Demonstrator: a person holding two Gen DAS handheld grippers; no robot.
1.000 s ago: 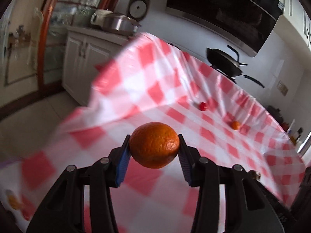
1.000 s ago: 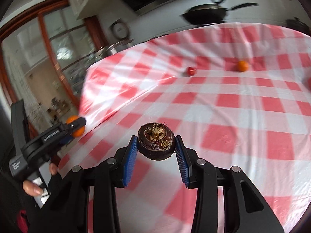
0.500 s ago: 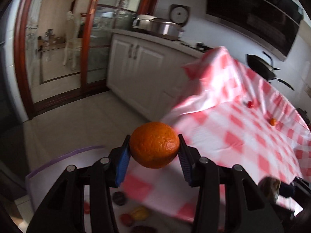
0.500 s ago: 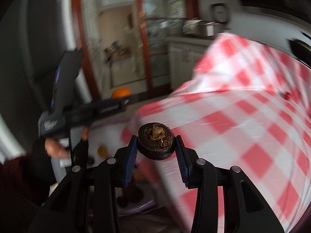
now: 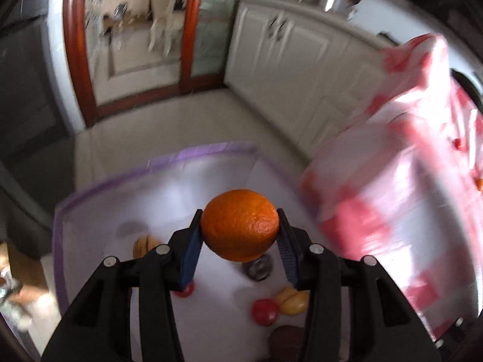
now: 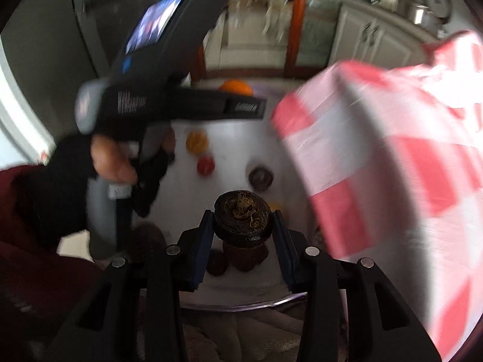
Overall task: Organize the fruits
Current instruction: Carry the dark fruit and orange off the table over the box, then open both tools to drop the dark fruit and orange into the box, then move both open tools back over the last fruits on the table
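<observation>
My left gripper (image 5: pixel 240 242) is shut on an orange (image 5: pixel 240 224) and holds it above a white bin with a purple rim (image 5: pixel 157 163) on the floor. The bin holds several small fruits, among them a red one (image 5: pixel 264 312) and a yellow one (image 5: pixel 292 300). My right gripper (image 6: pixel 243 229) is shut on a dark brown mangosteen (image 6: pixel 241 214) above the same bin (image 6: pixel 229 132). The left gripper with its orange (image 6: pixel 235 87) shows in the right wrist view, further over the bin.
The table with the red-and-white checked cloth (image 5: pixel 407 196) stands to the right of the bin, with a small red fruit (image 5: pixel 459 143) on it. White cabinets (image 5: pixel 302 48) and a wood-framed glass door (image 5: pixel 135 30) stand behind. Tiled floor surrounds the bin.
Both grippers have swung left off the table and down over the bin on the floor, each still holding its fruit.
</observation>
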